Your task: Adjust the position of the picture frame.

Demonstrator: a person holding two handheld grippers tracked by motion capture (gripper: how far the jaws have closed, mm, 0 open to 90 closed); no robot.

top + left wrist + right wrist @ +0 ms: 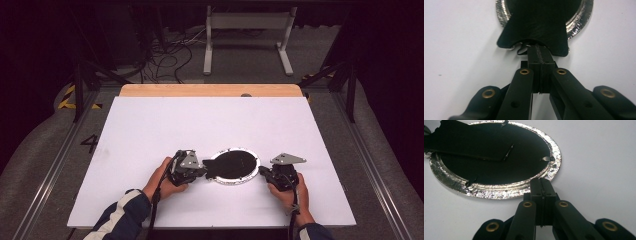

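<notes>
Round silver-rimmed frame (235, 165) with a black back panel lies flat on the white table (150, 130), near the person's edge, roughly centred between the two hands. A black fan-shaped stand flap (212, 166) sticks out from the panel past the rim on the left side. In the right gripper view the rim is embossed foil-like metal, and small bent metal tabs (546, 158) sit around the edge of the black panel.

Left gripper (199, 171) is at the flap side. In the left gripper view its jaws are pressed together with no gap, tips right at the flap's (534, 35) outer edge, just under it. Can't tell whether they pinch the flap or a bit of thin wire there. Left hand (165, 181) wraps the gripper body, striped sleeve (120, 220) coming in from the bottom edge.

Right gripper (264, 172) is at the opposite side of the frame. In the right gripper view its jaws are also closed flat against each other, tips touching or just over the silver rim (506, 191). Can't tell if they grip the rim edge. Right hand (290, 192) holds it, cable (292, 220) trailing back toward the person.

Beyond the white top a wooden strip (210, 90) runs along the far edge. Dark floor behind, with loose cables (170, 55) and a white metal stand (247, 35).
</notes>
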